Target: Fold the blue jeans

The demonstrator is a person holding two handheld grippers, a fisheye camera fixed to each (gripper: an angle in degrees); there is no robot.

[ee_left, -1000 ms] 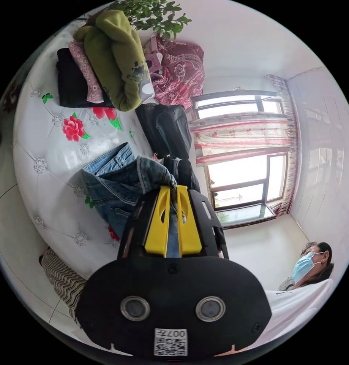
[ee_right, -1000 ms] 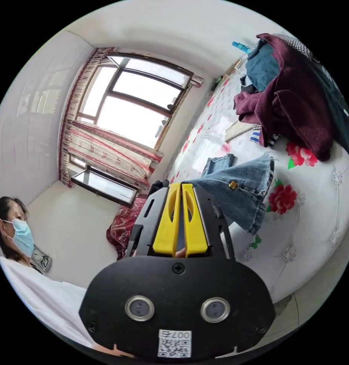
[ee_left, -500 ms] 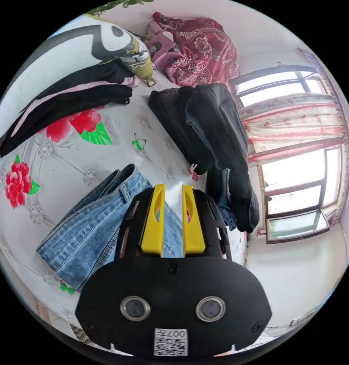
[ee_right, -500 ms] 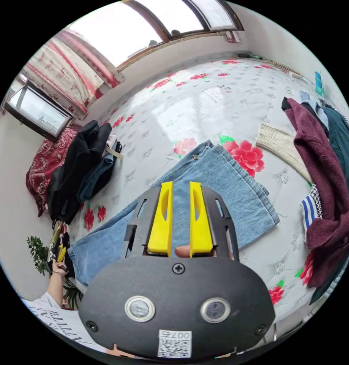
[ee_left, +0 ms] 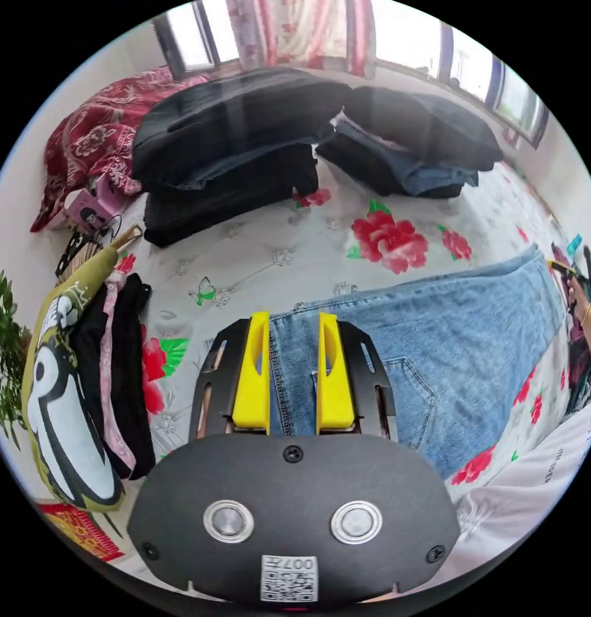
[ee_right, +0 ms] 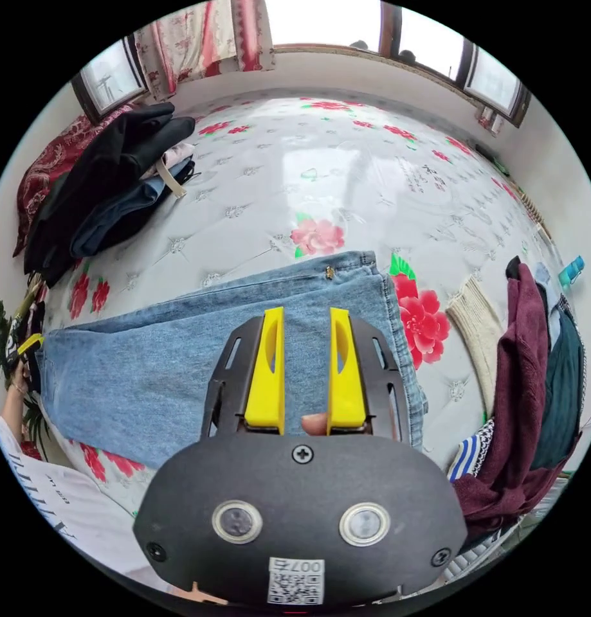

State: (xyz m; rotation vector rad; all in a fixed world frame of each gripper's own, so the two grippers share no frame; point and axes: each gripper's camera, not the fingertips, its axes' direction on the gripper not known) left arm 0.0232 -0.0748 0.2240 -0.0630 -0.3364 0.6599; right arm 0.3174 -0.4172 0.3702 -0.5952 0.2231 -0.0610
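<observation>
Left gripper gapes empty over the waist end of the jeans, flat on the bed; right gripper likewise parted over the hems. Heavy, limp denim: grab thick seams

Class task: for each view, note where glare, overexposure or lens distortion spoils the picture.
Left gripper view: fisheye bends the blue jeans and the windows are blown white. Right gripper view: window light glares off the glossy floral cover; its edges curve.
</observation>
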